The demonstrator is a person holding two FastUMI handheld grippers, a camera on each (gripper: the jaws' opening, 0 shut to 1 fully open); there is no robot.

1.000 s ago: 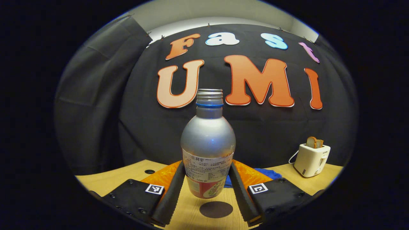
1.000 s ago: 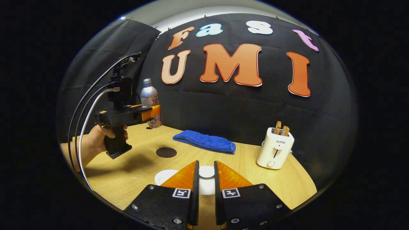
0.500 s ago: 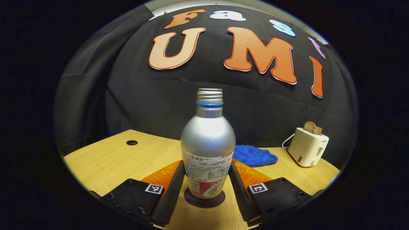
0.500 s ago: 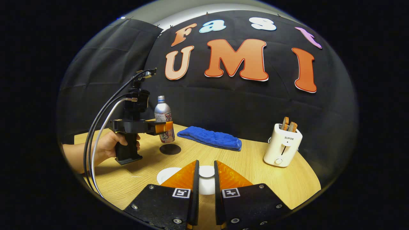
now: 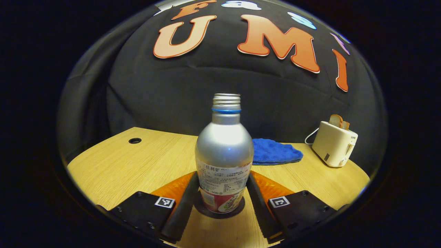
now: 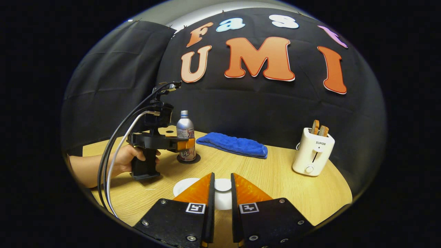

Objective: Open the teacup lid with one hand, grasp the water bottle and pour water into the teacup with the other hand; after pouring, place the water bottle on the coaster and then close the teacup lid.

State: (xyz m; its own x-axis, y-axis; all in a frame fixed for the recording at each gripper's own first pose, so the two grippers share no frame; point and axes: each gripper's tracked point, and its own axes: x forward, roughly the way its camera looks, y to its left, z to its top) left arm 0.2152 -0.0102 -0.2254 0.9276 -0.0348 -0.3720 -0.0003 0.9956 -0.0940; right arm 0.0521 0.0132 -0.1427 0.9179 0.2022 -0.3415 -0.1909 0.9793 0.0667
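A silver water bottle (image 5: 224, 151) with no cap stands upright, its base on the dark round coaster (image 5: 206, 212). My left gripper (image 5: 223, 179) is shut on the bottle's labelled lower half, one finger on each side. In the right gripper view the same bottle (image 6: 185, 131) and coaster (image 6: 193, 161) sit at mid left, with the left gripper (image 6: 184, 144) held by a hand (image 6: 125, 160). My right gripper (image 6: 222, 179) is shut on the white teacup lid (image 6: 223, 203) by its knob. A white round piece (image 6: 182, 186), teacup or saucer, lies partly hidden behind one finger.
A folded blue cloth (image 6: 234, 144) lies near the back wall. A cream toaster (image 6: 311, 155) with bread slices stands at the right. A cable hole (image 5: 134, 140) is in the wooden table (image 6: 275, 179) at the far left. Cables (image 6: 113, 162) trail from the left gripper.
The left gripper came down with the bottle from above the table, and its base now rests on the coaster. The right gripper has kept its hold on the lid.
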